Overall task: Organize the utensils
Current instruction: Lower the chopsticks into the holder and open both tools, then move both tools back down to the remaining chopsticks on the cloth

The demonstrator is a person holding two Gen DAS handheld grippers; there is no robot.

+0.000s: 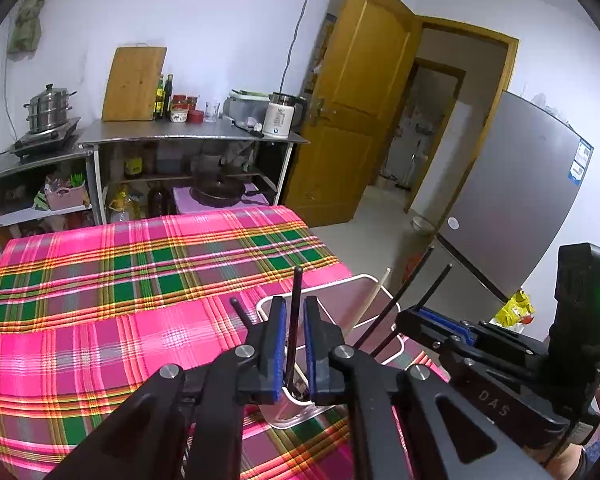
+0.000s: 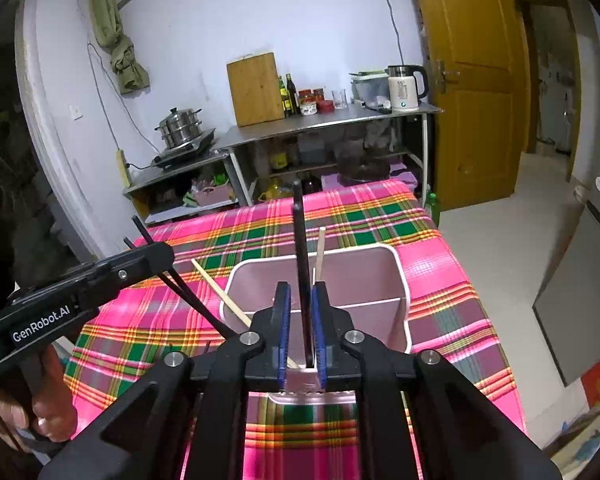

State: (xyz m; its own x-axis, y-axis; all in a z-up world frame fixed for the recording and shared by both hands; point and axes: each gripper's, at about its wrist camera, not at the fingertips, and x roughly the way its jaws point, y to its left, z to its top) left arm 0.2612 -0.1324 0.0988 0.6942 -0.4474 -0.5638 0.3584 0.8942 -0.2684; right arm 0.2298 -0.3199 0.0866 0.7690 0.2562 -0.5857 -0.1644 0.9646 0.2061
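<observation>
A pink two-compartment utensil holder (image 2: pixel 380 276) stands on the plaid-covered table (image 2: pixel 440 264); it also shows in the left wrist view (image 1: pixel 364 300). Two pale wooden chopsticks (image 2: pixel 320 252) lean in it. My right gripper (image 2: pixel 300 320) hovers over the near compartment with a black chopstick (image 2: pixel 300 240) standing between its slightly parted pads; contact is unclear. My left gripper (image 1: pixel 295 336) also has a black chopstick (image 1: pixel 296 300) between its parted pads. From the right wrist view the left gripper (image 2: pixel 156 252) has two black chopsticks (image 2: pixel 188 296) crossing through its jaws.
A steel counter (image 1: pixel 188 134) with a cutting board, bottles, jars and a kettle (image 1: pixel 280 118) stands behind the table. A steamer pot (image 1: pixel 48 108) sits on a stove at left. A wooden door (image 1: pixel 360 120) and grey fridge (image 1: pixel 520 200) are at right.
</observation>
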